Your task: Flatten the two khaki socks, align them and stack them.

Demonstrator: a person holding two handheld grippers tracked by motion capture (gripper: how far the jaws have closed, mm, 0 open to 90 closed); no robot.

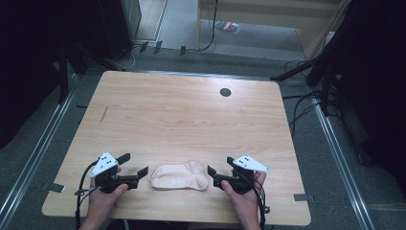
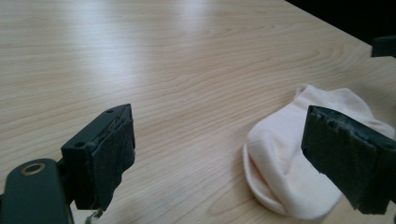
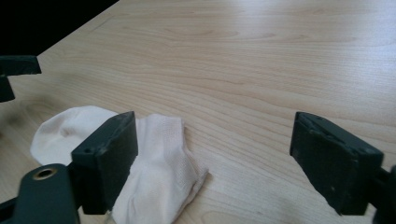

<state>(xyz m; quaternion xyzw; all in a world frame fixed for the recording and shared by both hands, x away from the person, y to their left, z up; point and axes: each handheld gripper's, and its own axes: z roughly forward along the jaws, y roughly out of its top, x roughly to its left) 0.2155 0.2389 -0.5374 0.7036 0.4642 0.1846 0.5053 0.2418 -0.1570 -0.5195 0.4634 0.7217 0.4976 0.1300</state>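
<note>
Dark round hole (image 1: pixel 225 92) in wooden table (image 1: pixel 191 115).

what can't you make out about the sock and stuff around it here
- Sock: in the left gripper view, that gripper's own jaw covers part of it; in the right gripper view, that gripper's jaw covers its middle.
- Dark round spot on the table, high view: too small to identify.
- Packet on the floor, high view: too small and blurred to identify.

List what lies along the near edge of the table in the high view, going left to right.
Left gripper → pale sock lying flat on the table → right gripper. Both grippers have their fingers spread, one at each end of the sock.
</note>
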